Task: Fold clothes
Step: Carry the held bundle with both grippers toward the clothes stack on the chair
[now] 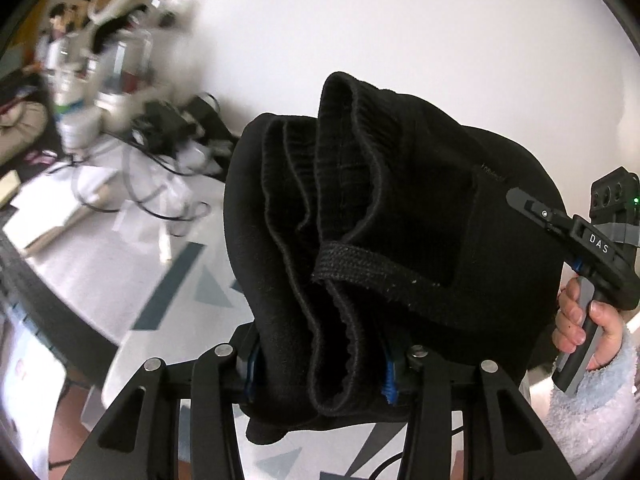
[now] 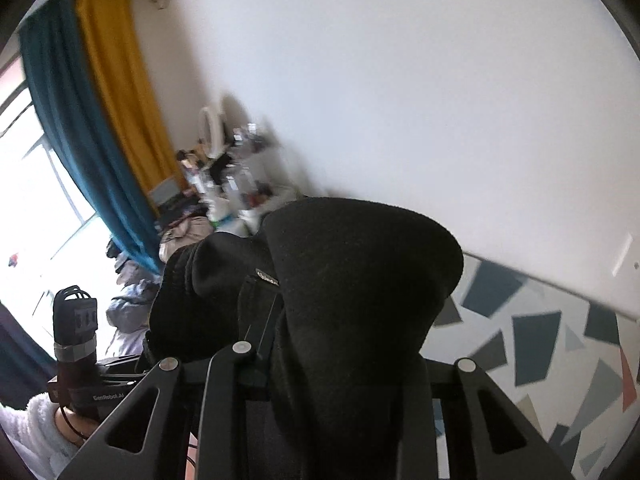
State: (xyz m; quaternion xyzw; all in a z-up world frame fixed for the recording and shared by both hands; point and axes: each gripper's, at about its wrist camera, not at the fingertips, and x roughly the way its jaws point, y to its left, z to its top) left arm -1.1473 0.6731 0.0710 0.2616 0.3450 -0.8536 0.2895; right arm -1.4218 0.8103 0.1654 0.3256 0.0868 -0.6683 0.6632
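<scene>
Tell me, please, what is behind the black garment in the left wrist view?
Behind the black garment a plain white wall shows, with a patterned surface lower down. The right gripper's tips and whatever sits directly behind the cloth are covered.

The right claw point(image 2: 320, 364) is clamped on a bunched black garment point(image 2: 360, 280) that rises in front of a white wall point(image 2: 400, 80). At lower left, a hand point(image 2: 70, 426) in a fuzzy white sleeve point(image 2: 28, 436) holds the left claw point(image 2: 120, 366). Teal and yellow curtains point(image 2: 92, 120) hang beside a bright window point(image 2: 24, 200).

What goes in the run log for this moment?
stage: mid-fold, airborne | left gripper: shut on black garment | right gripper: shut on black garment | background: blurred
</scene>
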